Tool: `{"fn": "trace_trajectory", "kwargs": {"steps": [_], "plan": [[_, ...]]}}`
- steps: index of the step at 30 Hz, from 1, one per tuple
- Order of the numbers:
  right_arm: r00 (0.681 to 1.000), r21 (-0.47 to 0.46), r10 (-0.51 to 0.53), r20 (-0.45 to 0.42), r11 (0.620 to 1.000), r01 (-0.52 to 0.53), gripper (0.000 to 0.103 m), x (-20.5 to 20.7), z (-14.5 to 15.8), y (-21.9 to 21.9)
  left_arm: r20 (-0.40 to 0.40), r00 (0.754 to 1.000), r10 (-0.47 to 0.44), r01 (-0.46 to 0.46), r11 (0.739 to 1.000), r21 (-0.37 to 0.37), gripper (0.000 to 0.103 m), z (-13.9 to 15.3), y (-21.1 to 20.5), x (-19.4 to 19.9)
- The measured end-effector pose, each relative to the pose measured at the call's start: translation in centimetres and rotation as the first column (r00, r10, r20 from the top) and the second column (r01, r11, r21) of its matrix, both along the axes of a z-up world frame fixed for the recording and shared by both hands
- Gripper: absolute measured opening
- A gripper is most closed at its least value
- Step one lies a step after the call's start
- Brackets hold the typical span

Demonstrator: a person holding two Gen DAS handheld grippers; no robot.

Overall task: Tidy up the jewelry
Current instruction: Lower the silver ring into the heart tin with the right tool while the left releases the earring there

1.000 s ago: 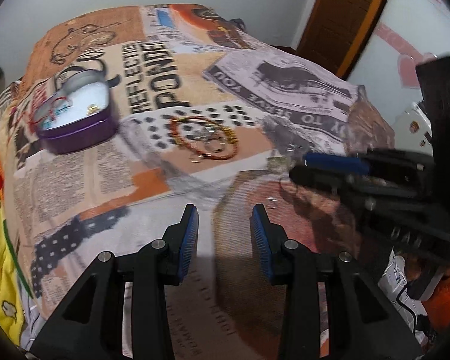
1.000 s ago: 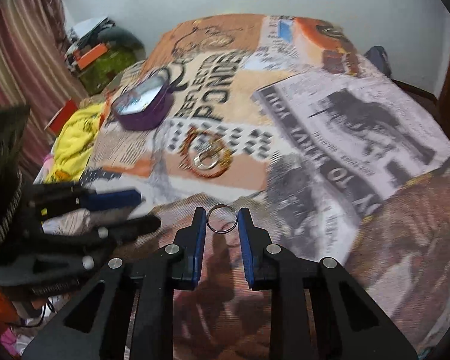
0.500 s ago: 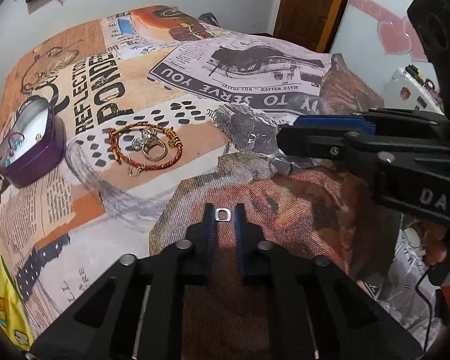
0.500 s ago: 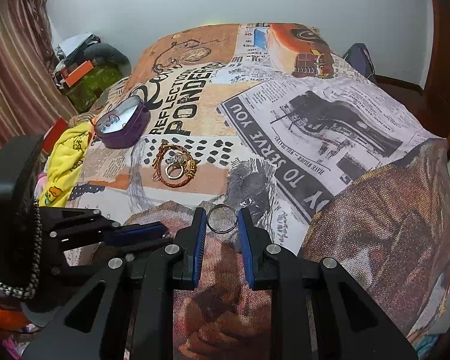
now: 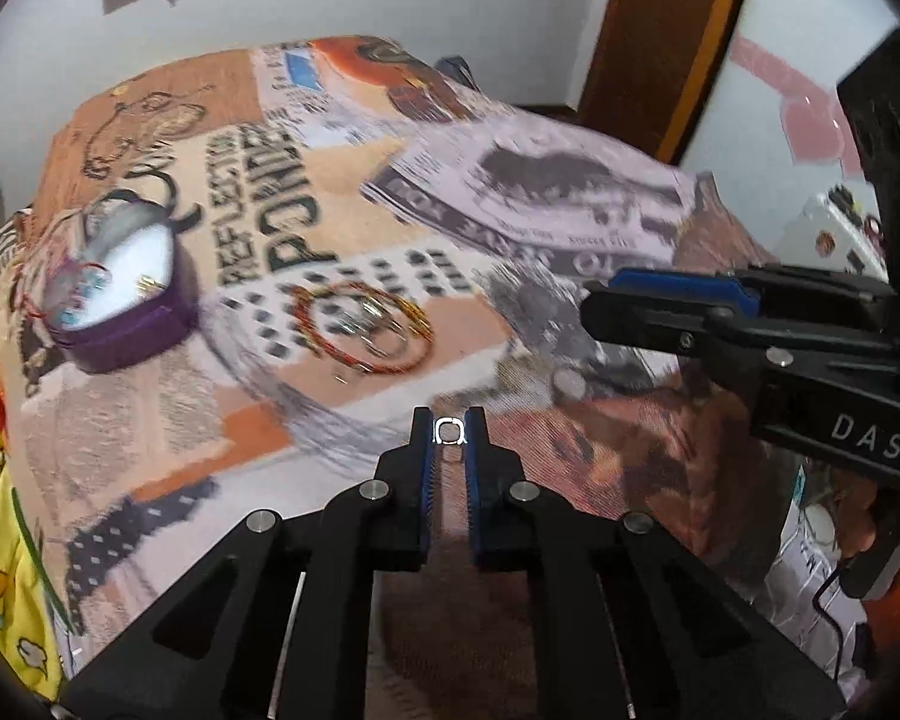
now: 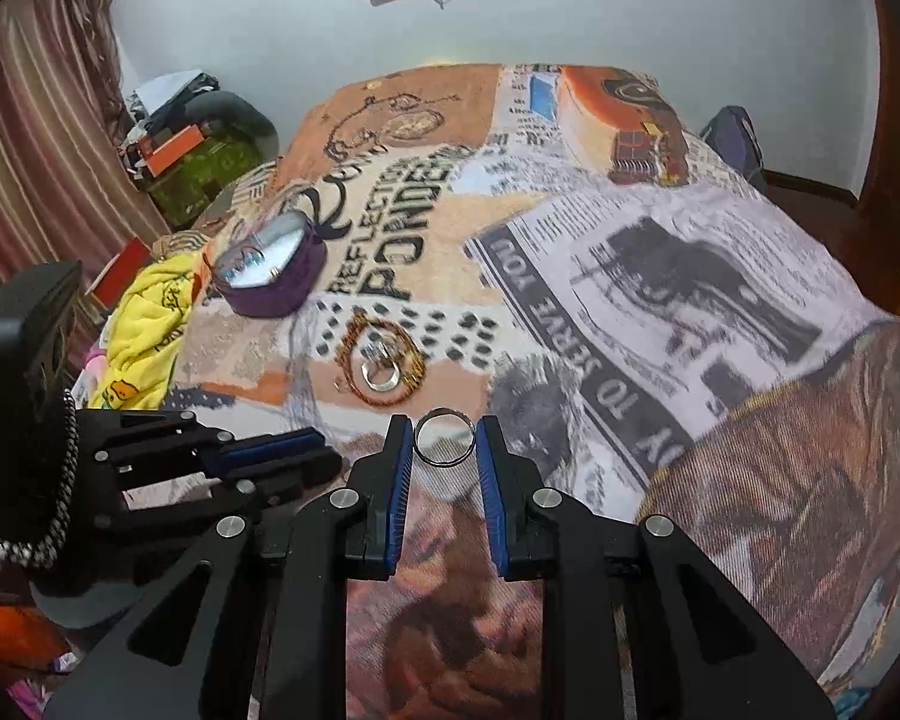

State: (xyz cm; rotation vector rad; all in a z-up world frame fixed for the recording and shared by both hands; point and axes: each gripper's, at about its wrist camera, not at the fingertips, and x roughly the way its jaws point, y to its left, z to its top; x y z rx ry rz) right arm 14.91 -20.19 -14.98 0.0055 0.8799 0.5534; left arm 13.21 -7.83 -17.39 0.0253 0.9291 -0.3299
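Two small pieces are being held aloft, one in each gripper, above the patterned bed.

A small silver ring [image 5: 448, 432] is being pinched at the tips of the left gripper [image 5: 448, 433], and a larger silver ring [image 6: 444, 437] is being clamped between the pads of the right gripper [image 6: 444, 438], probably so both can be carried to the purple jewelry box [image 6: 273, 276], which is lying open well apart on the bedspread [image 6: 660, 300]. Nearer, a beaded bracelet [image 6: 381, 369] with more trinkets inside it is being left on the cloth. A yellow blanket [image 6: 144, 324] is being shown at the bed's edge, with a striped curtain [image 6: 36, 138] and a white wall [image 6: 570, 6] beyond.
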Motion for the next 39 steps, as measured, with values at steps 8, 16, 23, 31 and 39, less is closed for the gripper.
{"fn": "trace_trajectory", "kwargs": {"steps": [8,16,23,31,39], "plan": [[0.998,0.025,0.036,0.055,0.999,-0.037,0.020,0.8,2.1,2.4,0.095,0.992,0.087,-0.086,0.996,-0.014,0.008,3.1,3.3,0.2],[0.989,0.047,0.085,0.117,0.995,-0.091,0.020,1.5,4.5,5.7,0.178,0.968,0.179,-0.173,0.984,-0.051,0.008,6.0,7.3,0.3],[0.984,0.071,0.120,0.135,0.989,-0.131,0.020,2.0,5.1,8.0,0.230,0.940,0.253,-0.241,0.967,-0.080,0.008,7.6,10.8,0.5],[0.977,0.072,0.158,0.141,0.983,-0.169,0.020,3.2,4.8,10.9,0.235,0.921,0.310,-0.296,0.951,-0.092,0.008,7.1,14.0,0.8],[0.975,0.057,0.192,0.115,0.978,-0.199,0.020,5.1,3.4,13.2,0.177,0.930,0.321,-0.307,0.946,-0.101,0.008,4.5,15.3,2.3]]}}
